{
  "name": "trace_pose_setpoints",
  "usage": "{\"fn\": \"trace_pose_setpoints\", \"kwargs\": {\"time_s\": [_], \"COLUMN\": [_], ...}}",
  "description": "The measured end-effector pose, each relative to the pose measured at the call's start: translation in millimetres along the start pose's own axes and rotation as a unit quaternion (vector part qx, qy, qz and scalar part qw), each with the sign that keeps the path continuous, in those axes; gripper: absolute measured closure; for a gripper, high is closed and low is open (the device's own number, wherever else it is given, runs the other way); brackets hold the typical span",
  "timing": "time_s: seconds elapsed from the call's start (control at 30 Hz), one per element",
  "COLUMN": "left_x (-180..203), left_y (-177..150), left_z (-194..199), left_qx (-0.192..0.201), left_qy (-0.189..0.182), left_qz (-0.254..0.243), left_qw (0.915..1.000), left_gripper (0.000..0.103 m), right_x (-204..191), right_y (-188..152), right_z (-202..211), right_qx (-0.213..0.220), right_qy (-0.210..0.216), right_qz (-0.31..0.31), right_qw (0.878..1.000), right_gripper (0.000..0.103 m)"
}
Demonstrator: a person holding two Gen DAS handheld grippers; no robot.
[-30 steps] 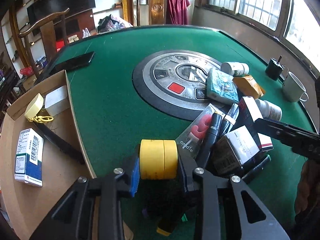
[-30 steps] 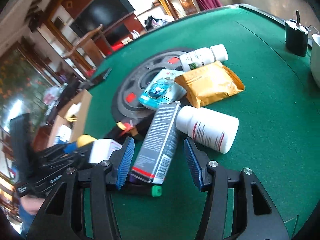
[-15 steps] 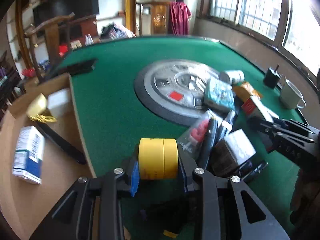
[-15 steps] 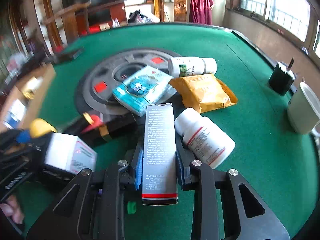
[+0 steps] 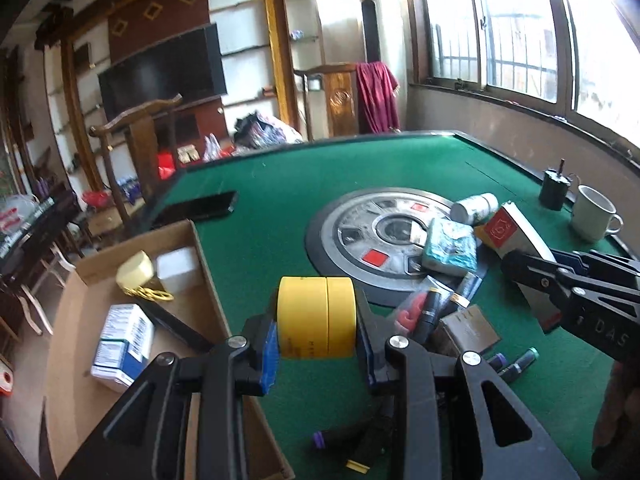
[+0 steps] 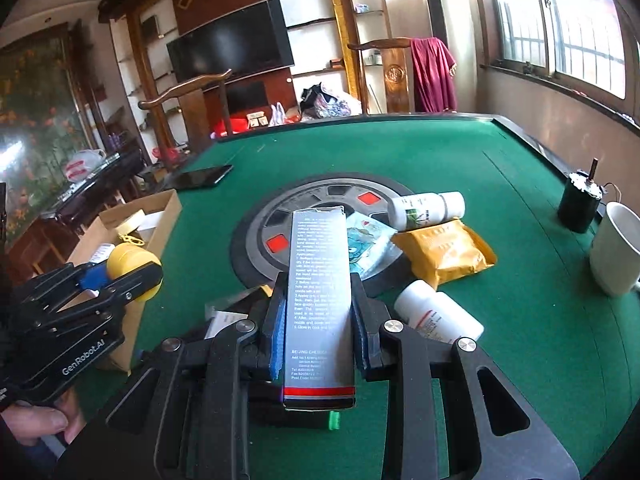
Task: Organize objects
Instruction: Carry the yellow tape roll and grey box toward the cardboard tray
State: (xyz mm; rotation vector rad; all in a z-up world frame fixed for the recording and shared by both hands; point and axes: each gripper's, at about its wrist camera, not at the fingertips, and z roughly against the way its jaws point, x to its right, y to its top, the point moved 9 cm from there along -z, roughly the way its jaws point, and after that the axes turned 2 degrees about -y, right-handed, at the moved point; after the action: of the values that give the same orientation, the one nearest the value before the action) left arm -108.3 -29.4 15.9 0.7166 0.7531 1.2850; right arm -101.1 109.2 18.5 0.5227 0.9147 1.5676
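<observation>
**Cardboard box on the left waits for two clamped items**

Cardboard is where sorted things go: the open box (image 5: 80, 360) at the table's left edge already holds a blue-and-white carton (image 5: 122, 346), a white block (image 5: 178, 268) and a pale round piece with a yellow chain (image 5: 136, 274). Just right of it, the left gripper (image 5: 316, 338) is clamped on the yellow tape rolls (image 5: 317, 322), pads pressing their flat faces so they cannot roll, and holds them above the green felt (image 5: 280, 208) near the box wall. Further right lies the unsorted heap: pens, a teal packet (image 5: 450, 250), an orange pouch (image 6: 444, 250) and two white bottles (image 6: 438, 320). Above that heap the right gripper (image 6: 318, 334) is closed on the long grey carton (image 6: 318, 292), gripped across its narrow sides, lengthwise along the fingers. Both loads look bound for the box. A white mug (image 6: 616, 250) stands at the far right.
</observation>
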Motion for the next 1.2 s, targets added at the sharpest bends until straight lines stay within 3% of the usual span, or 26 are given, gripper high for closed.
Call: {"fn": "trace_pose_setpoints", "kwargs": {"time_s": [0.4,0.7,1.2], "left_x": [-18,-47,-130], "left_y": [21,31,10], "left_z": [29,55,75], "left_qx": [0.083,0.116,0.109], "left_qy": [0.081,0.110,0.165], "left_qz": [-0.019,0.006,0.061], "left_qw": [0.9931,0.9872,0.9784], "left_gripper": [0.071,0.071,0.071], "right_x": [-30,-51,-139], "right_y": [2,2,-4], "right_z": [15,25,34], "right_qx": [0.033,0.048,0.036], "right_qy": [0.030,0.054,0.121], "right_qz": [0.041,0.053,0.090], "right_qw": [0.998,0.996,0.988], "right_gripper": [0.077,0.077,0.077]}}
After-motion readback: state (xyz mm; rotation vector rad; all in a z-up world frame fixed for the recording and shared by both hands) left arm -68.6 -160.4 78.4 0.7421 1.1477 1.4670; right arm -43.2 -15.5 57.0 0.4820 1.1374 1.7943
